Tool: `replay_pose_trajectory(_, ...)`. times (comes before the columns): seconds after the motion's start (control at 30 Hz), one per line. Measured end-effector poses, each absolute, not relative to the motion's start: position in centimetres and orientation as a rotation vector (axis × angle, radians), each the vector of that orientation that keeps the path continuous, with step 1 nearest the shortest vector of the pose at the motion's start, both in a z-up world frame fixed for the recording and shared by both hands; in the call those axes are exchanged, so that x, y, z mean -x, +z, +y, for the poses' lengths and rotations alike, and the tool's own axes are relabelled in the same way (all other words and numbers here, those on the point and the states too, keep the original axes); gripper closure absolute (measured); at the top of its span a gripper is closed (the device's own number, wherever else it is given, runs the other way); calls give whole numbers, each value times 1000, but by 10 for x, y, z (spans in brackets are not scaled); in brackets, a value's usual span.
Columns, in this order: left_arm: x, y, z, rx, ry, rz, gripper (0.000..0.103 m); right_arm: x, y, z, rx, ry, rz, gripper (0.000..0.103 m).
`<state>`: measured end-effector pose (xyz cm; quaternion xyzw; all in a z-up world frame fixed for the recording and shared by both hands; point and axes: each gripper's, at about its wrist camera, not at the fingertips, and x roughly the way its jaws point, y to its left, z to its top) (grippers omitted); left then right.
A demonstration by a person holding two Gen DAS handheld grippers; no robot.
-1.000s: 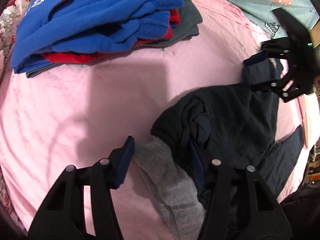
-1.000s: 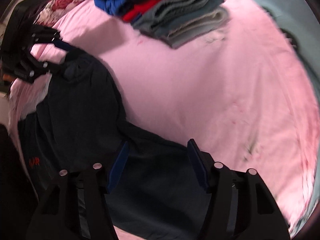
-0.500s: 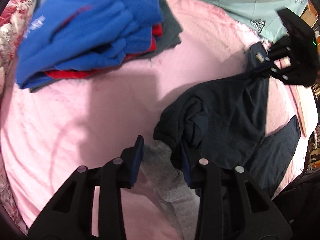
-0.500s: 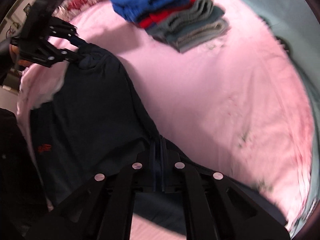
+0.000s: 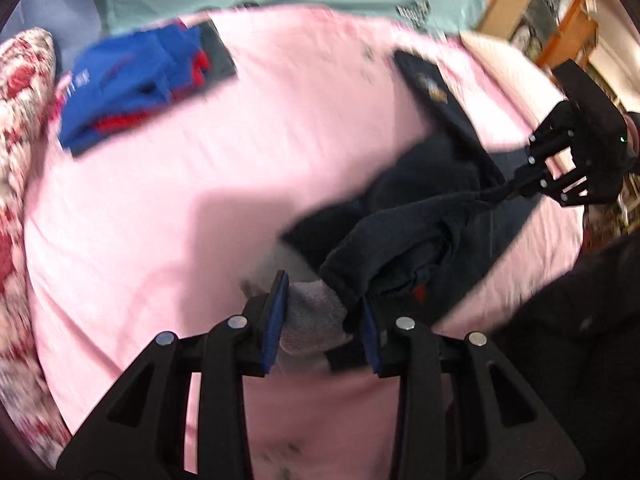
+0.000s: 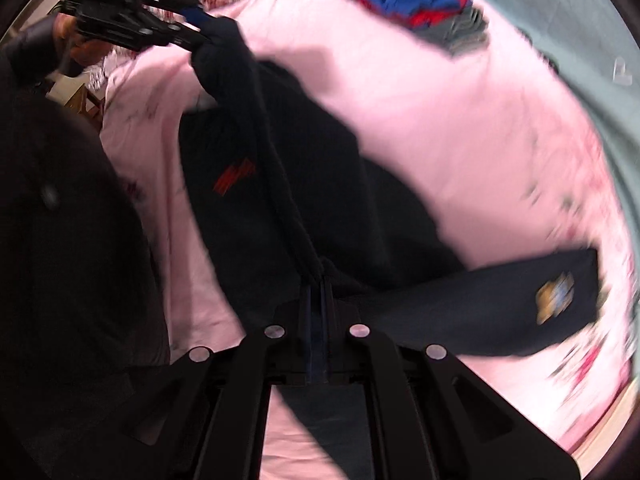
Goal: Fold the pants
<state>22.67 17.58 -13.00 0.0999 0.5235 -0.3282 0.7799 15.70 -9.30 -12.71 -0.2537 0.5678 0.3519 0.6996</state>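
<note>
While the left wrist view was blurred, its layout read clearly enough from left to right. At the upper left lay a stack of folded clothes (image 5: 136,84), blue over red, on the pink sheet (image 5: 280,128). At lower centre the left gripper (image 5: 322,316) was clamped on the pants (image 5: 404,224), its blue pads pressing a bunched grey part of the fabric together with the dark navy cloth. From there the pants ran up toward the right of the frame, raised off the sheet and drawn into a taut ridge. At the right edge the right gripper (image 5: 516,190) was pinched tight on the far end of that ridge.

In the right wrist view the left gripper (image 6: 188,28) sat at the upper left with the cloth twisted in its fingers. The pants (image 6: 304,184) hung below it through the centre, one leg trailing to the lower right. The right gripper (image 6: 318,296) at bottom centre had its pads pressed together on a thin fold.

As I judged it, the risk lay in that thin, rope-like hold. A hard pull could slip the cloth out. The trailing leg might drag and crumple, spoiling the fold.
</note>
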Motion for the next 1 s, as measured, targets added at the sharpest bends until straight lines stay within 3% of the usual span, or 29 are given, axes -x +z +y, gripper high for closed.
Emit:
replay_pose_trajectory(0.17,-208,-169,173,-212,-667,1176,68,-130,-174,-87,523,680,1282,99)
replay_pose_trajectory(0.27,-211,-179,174,-157,-624,1205,52,-125,-181,-86,484,616,1261,96)
replay_pose_trajectory(0.3,-208,-180,174,-186,-599,1210,40,-125,-179,-87,465,599,1267,92)
replay_pose_trajectory(0.4,-192,-168,184,-246,-595,1191,36,-124,-159,-98,318,573,1295,57)
replay_pose_trajectory(0.67,-197,-161,235,23,-555,1215,33,-148,-117,-101,-83,479,1223,54)
replay_pose_trajectory(0.8,-208,-164,222,54,-545,1204,33,-152,-128,-26,-94,585,1171,54)
replay_pose_trajectory(0.9,-213,-155,206,36,-562,1151,33,-165,-180,24,76,515,1310,54)
replay_pose_trajectory(1.0,-214,-145,178,-23,-624,1099,33,-174,-159,16,28,498,1270,53)
